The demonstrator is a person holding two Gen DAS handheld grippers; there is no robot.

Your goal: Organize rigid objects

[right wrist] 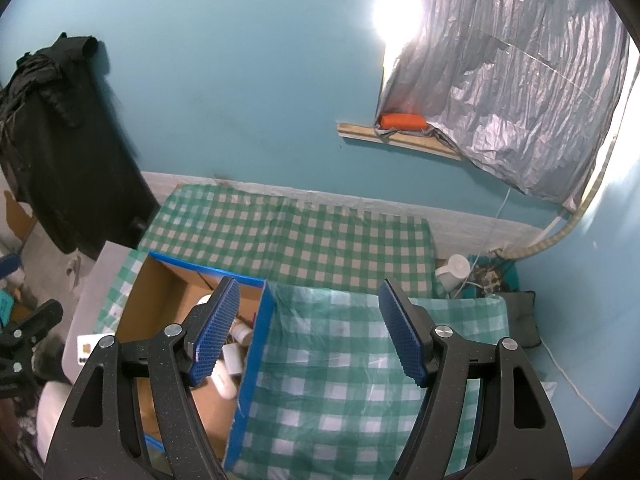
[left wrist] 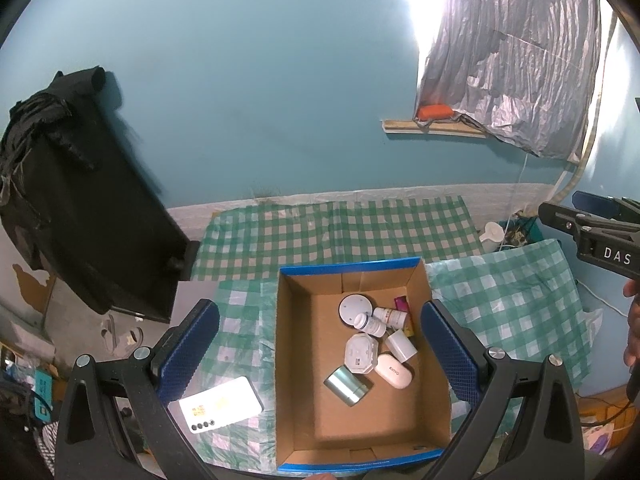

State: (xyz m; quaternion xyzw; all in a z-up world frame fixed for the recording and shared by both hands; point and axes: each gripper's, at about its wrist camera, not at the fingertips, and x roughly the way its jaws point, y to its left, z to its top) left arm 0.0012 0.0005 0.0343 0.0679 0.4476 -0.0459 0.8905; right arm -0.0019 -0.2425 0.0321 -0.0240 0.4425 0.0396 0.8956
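Both sets of fingers are spread wide with nothing between the blue pads. The left gripper [left wrist: 320, 354] hangs over the open cardboard box [left wrist: 292, 364], its left finger [left wrist: 188, 354] above the checked cloth just outside the box's left wall, its right finger [left wrist: 450, 354] over the box's right wall. The right gripper [right wrist: 310, 330] sits above the green checked cloth [right wrist: 340, 380] to the right of the box, one pad overlapping the box's blue-edged rim in that view.

Nearest stuff first: a white phone [left wrist: 220, 404] lies face down on the near left part of the desk, just outside the box. Inside the box there's a short metal cylinder [left wrist: 347, 385] on its side, then a white rounded case [left wrist: 394, 371] and an octagonal white container [left wrist: 361, 354] touching each other, a small white block [left wrist: 401, 345], and two white pill bottles [left wrist: 390, 317] lying down. Farthest back in the box is a round white disc [left wrist: 356, 307], with something pink [left wrist: 401, 303] just beside the bottles. All bunched in the right-hand half; the near end is bare cardboard.
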